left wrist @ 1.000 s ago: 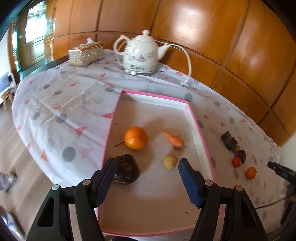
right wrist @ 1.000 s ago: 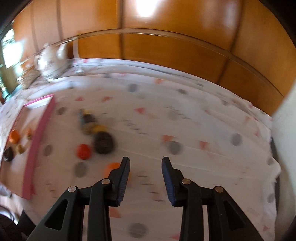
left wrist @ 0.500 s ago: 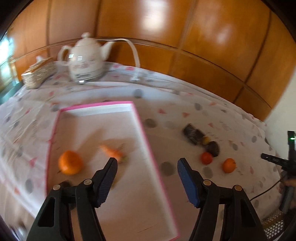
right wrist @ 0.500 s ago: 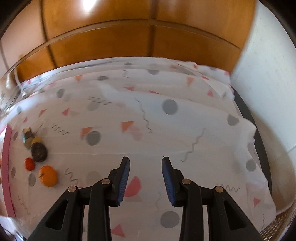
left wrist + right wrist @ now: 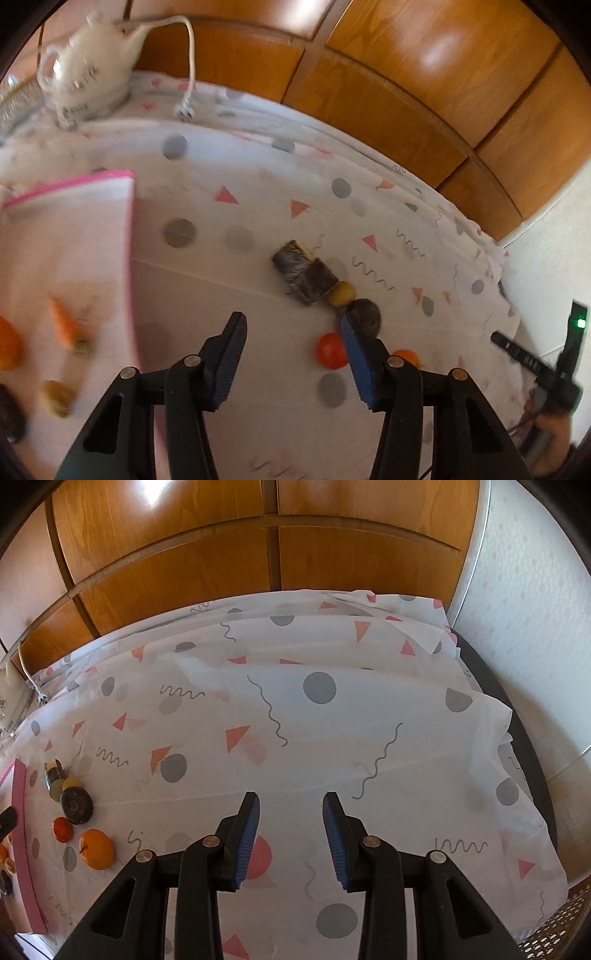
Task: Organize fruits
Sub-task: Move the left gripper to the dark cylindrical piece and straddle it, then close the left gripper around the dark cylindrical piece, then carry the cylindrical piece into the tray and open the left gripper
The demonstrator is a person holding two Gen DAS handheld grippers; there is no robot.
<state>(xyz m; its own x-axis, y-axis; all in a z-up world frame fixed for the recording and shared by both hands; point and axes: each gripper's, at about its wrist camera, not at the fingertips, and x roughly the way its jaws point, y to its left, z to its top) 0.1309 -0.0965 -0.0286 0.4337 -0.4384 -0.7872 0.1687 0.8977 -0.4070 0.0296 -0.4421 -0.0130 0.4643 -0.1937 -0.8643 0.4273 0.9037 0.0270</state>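
Two pairs of tongs hang over the desk, each angled steeply down at the patterned cloth (image 5: 295, 716). No writing can be read anywhere; the teapot (image 5: 86, 74) at the far left carries a dark mark on its belly, too blurred to make out.

Over the cloth between the pink-edged tray (image 5: 127, 258) and the loose fruit, the left tongs (image 5: 291, 354) have just been closing, yet the blue pads stand apart with nothing between them. The right-hand pad sits in front of a small red fruit (image 5: 330, 350) and hides part of it.

Off to the right, the right tongs (image 5: 290, 834) point at bare cloth, well away from the fruit, pads apart and empty.

On the cloth, beside the tray's right edge, I count five things in a close cluster: a dark wrapped block (image 5: 304, 275), a small yellow fruit (image 5: 342, 293) touching its end, a dark round fruit (image 5: 365, 314) just beside that, the red one, and an orange (image 5: 96, 849) nearest the desk's near edge (the left view shows only a sliver of it behind the tongs).

In the tray lie one carrot (image 5: 66, 328), one orange fruit (image 5: 7, 347) cut off at the picture's edge, one yellowish lump (image 5: 57, 398), and one dark thing at the very corner.

A white cord with its plug (image 5: 184, 110) trails from the teapot.
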